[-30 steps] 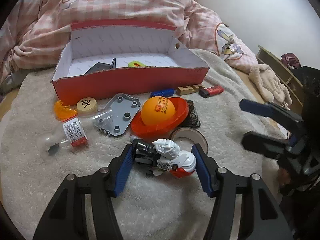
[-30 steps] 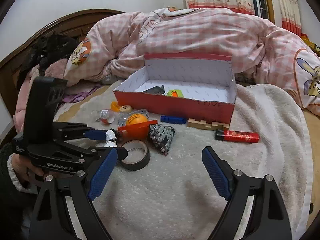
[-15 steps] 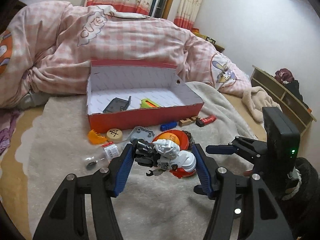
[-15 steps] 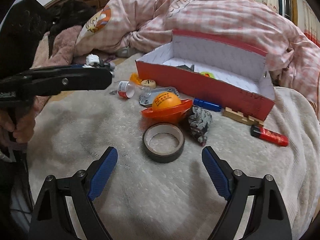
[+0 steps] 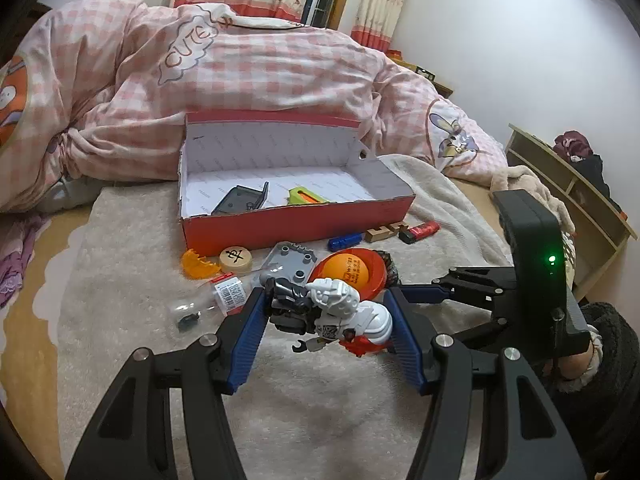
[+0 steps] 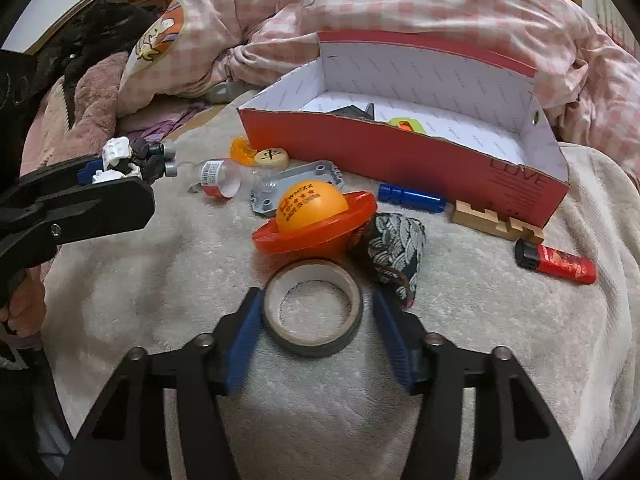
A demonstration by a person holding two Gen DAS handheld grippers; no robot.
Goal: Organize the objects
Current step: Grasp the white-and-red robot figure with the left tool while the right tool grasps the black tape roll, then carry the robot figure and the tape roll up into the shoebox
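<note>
Two fisheye wrist views, each looking forward and down along its own tongs

Both face the red box [image 5: 296, 232] beyond their tips; the left sits farther back, the right close over the blanket [image 6: 500, 320]. Shared: box, orange ball [image 6: 310, 208], surrounding clutter.

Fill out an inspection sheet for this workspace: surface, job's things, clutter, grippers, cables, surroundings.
Surface: cream fleece blanket spread on a bed.
Job's things: red box open, a grey flat part and a green-orange item inside; toy robot held off the blanket; tape roll flat on the blanket.
Clutter: orange ball in a red dish, blue cylinder, wooden block, red lighter, patterned pouch, small bottle, grey plate, wooden disc, orange piece.
Grippers: left gripper shut on the toy robot; right gripper closing, tape roll between its jaws, right pad not yet touching.
Cables: nothing seen.
Surroundings: pink checked duvet, curtains, a low shelf.
</note>
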